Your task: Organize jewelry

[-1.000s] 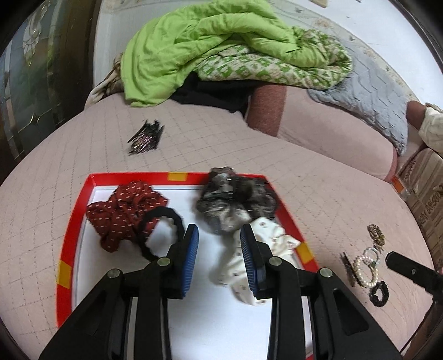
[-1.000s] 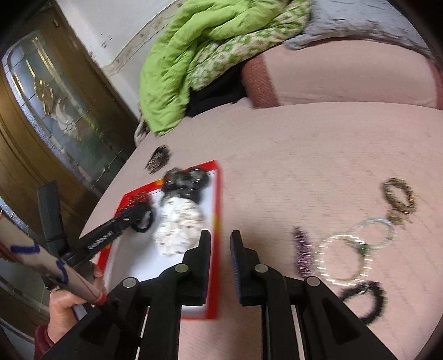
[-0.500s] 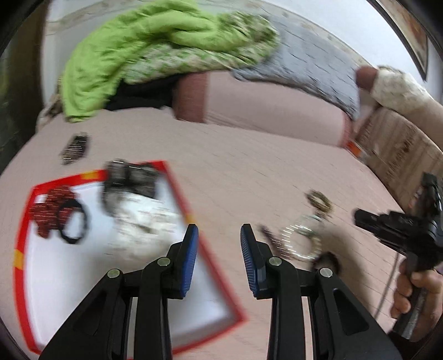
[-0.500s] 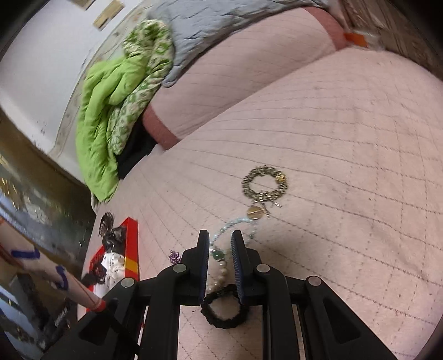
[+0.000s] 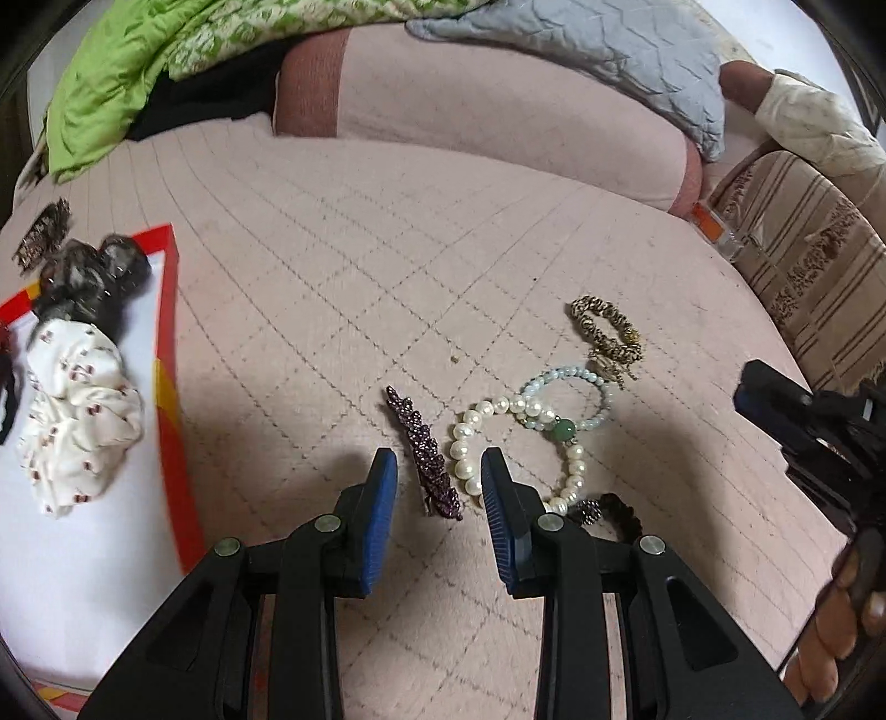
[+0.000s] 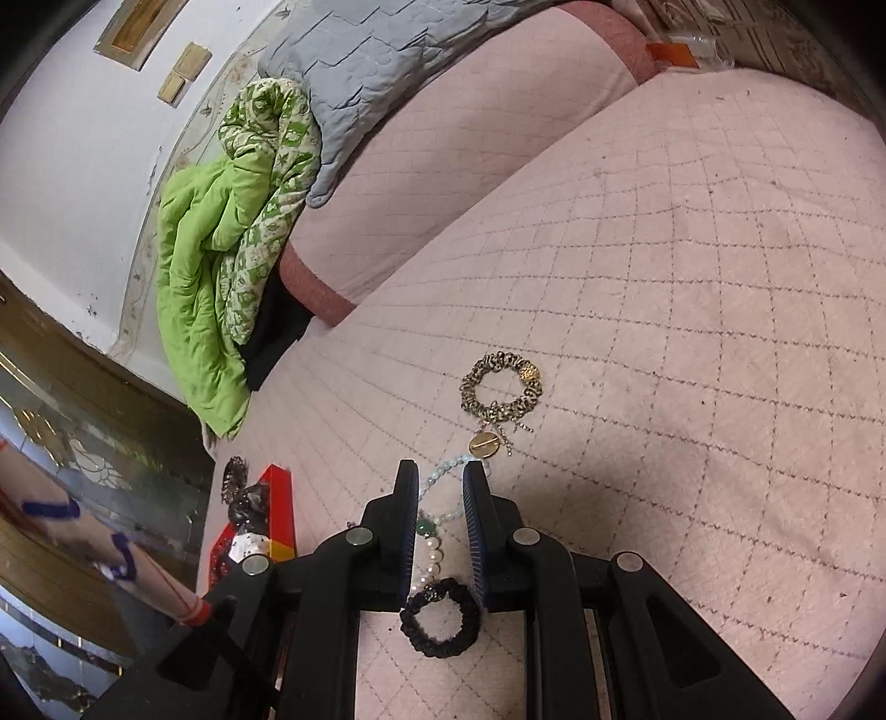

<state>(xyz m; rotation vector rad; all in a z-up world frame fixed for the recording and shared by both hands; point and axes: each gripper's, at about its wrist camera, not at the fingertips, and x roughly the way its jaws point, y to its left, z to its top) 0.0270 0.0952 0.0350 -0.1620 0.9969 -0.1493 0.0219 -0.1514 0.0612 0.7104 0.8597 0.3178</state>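
Note:
My left gripper (image 5: 437, 471) is open, its jaws on either side of a purple beaded hair clip (image 5: 423, 451) on the pink quilted bed. A white pearl bracelet (image 5: 470, 437), a pale blue bead bracelet (image 5: 576, 387) with a green bead, a gold chain bracelet (image 5: 606, 329) and a black scrunchie (image 5: 620, 512) lie just right of it. My right gripper (image 6: 440, 487) is open above the pearl bracelet (image 6: 432, 556) and the black scrunchie (image 6: 440, 617); the gold bracelet (image 6: 501, 387) lies beyond. The red-rimmed white tray (image 5: 171, 354) at left holds a white scrunchie (image 5: 72, 410) and a dark scrunchie (image 5: 94, 277).
A green blanket (image 5: 127, 61) and a grey quilt (image 5: 609, 50) lie on the pink bolster (image 5: 498, 122) at the back. A bunch of dark hairpins (image 5: 41, 235) lies beyond the tray. A striped cushion (image 5: 808, 266) is at right. A glass-panelled door (image 6: 83, 465) stands left.
My left gripper has swung right from over the tray to the loose jewelry and now straddles the purple clip. My right gripper has dropped closer over the bracelets and opened a little wider.

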